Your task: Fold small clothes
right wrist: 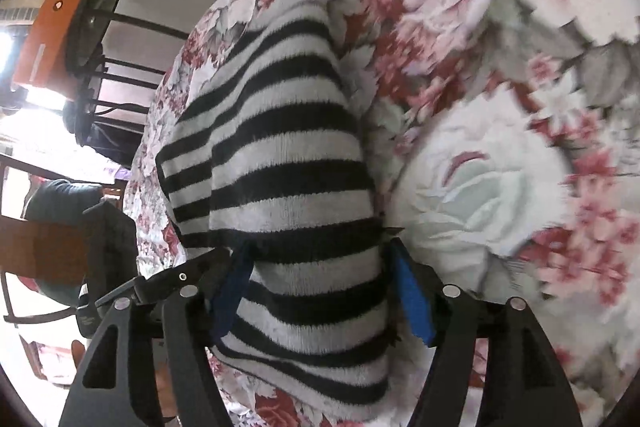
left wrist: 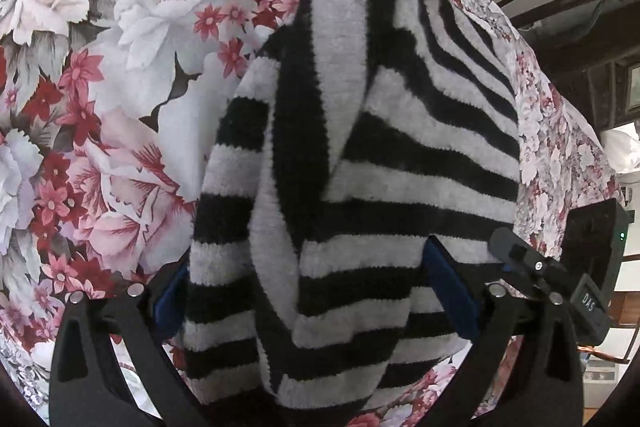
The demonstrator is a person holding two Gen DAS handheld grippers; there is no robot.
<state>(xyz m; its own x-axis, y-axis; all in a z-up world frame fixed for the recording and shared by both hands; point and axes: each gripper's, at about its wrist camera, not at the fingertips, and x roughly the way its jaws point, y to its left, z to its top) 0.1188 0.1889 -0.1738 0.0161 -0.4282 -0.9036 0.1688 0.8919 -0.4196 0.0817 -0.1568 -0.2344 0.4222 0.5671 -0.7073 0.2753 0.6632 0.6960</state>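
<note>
Left tool (left wrist: 316, 291) angled steeply downward, jaws wide apart, right tool (right wrist: 320, 291) tilted downward, jaws spread

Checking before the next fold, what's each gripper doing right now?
Left gripper: open, astride the striped garment.
Right gripper: open, garment between its fingers.

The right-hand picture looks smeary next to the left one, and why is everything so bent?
Right wrist view: the floral cloth is streaked by motion blur, and bright windows glare at the left edge. Left wrist view: sharp, the striped garment crisp. Both views: fisheye lenses bow straight lines and darken the corners.
</note>
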